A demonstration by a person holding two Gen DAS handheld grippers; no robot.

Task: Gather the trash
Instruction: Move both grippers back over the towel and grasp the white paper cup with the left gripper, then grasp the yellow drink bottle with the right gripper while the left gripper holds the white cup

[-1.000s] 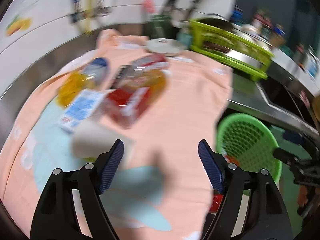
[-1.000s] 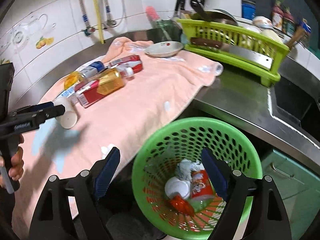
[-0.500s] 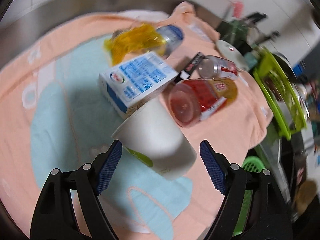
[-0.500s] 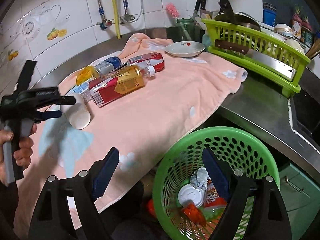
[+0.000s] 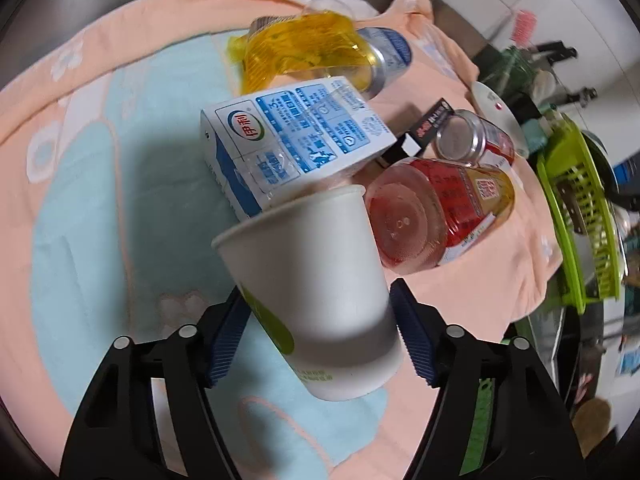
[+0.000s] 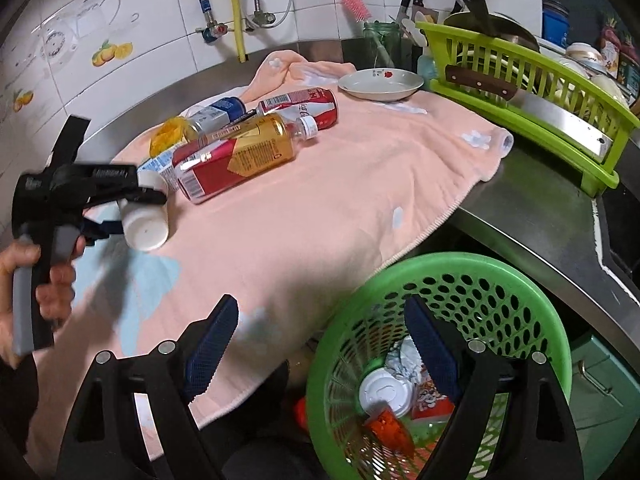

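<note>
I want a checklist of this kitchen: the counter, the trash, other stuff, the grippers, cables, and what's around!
Surface: steel counter covered by a peach towel.
Job's things: white paper cup lying on its side; milk carton, amber bottle, red can, yellow wrapper; green basket already holds trash.
Clutter: plate.
Grippers: left hand-held gripper closing around the cup, pads not clearly pressing; right hand-held gripper open, empty, above the basket.
Cables: nothing seen; wall hoses only.
Surroundings: green dish rack, tiled wall.
</note>
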